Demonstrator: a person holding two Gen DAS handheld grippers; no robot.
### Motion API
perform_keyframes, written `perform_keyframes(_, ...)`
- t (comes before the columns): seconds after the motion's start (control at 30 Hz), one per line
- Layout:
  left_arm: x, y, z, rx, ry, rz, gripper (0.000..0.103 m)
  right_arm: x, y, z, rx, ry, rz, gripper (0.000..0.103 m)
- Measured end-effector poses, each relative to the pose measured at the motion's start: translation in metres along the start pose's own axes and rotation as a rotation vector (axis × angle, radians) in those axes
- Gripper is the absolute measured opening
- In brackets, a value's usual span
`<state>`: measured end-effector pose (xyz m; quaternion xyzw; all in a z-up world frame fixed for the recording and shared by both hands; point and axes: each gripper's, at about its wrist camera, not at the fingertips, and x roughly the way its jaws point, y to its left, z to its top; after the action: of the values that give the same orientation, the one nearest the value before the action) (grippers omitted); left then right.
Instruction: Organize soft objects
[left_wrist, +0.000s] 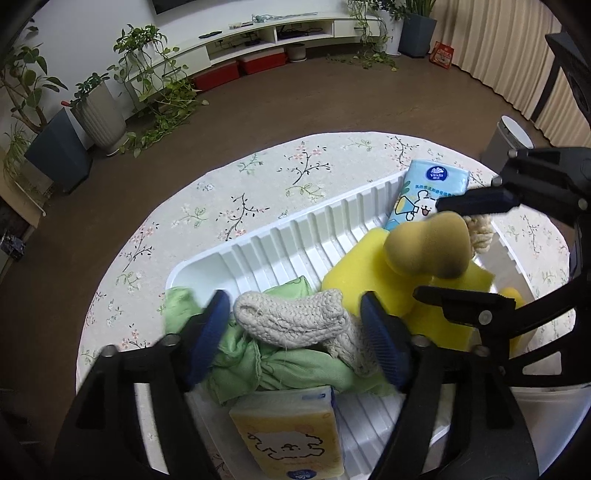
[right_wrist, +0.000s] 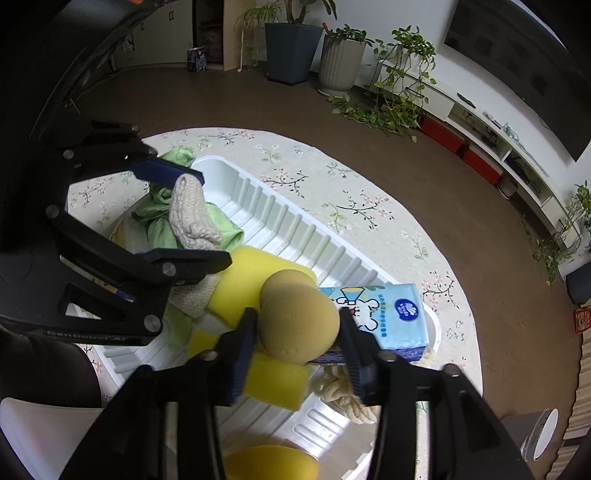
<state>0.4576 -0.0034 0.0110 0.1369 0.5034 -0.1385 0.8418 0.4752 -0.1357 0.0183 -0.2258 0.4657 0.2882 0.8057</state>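
Observation:
A white ribbed tray (left_wrist: 295, 229) (right_wrist: 280, 221) on the round floral table holds the soft things. My left gripper (left_wrist: 295, 328) is open, its pads either side of a beige knitted cloth (left_wrist: 295, 321) (right_wrist: 192, 218) lying on a green cloth (left_wrist: 288, 369) (right_wrist: 159, 229). My right gripper (right_wrist: 299, 332) (left_wrist: 469, 254) is shut on a tan gourd-shaped sponge (right_wrist: 295, 317) (left_wrist: 428, 247), above yellow sponges (left_wrist: 369, 277) (right_wrist: 273, 376). A blue tissue pack (left_wrist: 424, 192) (right_wrist: 384, 317) leans at the tray's end. A yellow tissue pack (left_wrist: 288, 432) lies near the left camera.
A cream rope bundle (right_wrist: 343, 391) (left_wrist: 480, 232) lies under the right gripper. A round yellow object (right_wrist: 269, 461) sits at the tray's near end. The table edge drops to a brown floor with potted plants (left_wrist: 99, 107) and a white bin (left_wrist: 509, 140).

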Motion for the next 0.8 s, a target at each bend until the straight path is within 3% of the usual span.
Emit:
perform_keyframes(0.13,-0.003,0.0,0.001,0.005,-0.002,0.029,0.081,-0.001,-0.002,-0.001,0.0,-0.007,-0.023,0.065)
perform_keyframes(0.37,-0.031,0.012,0.001,-0.057,-0.088,0.062,0.093,-0.011,-0.01,-0.011,0.025,-0.023,-0.04,0.085)
perform_keyframes(0.47,-0.043,0.02,-0.003,-0.086,-0.118,0.082,0.101,-0.022,-0.02,-0.017,0.068,-0.047,-0.053,0.088)
perform_keyframes(0.8,-0.115,0.028,-0.046,-0.183,-0.259,0.177,0.103,-0.072,-0.053,-0.05,0.23,-0.135,-0.092,0.09)
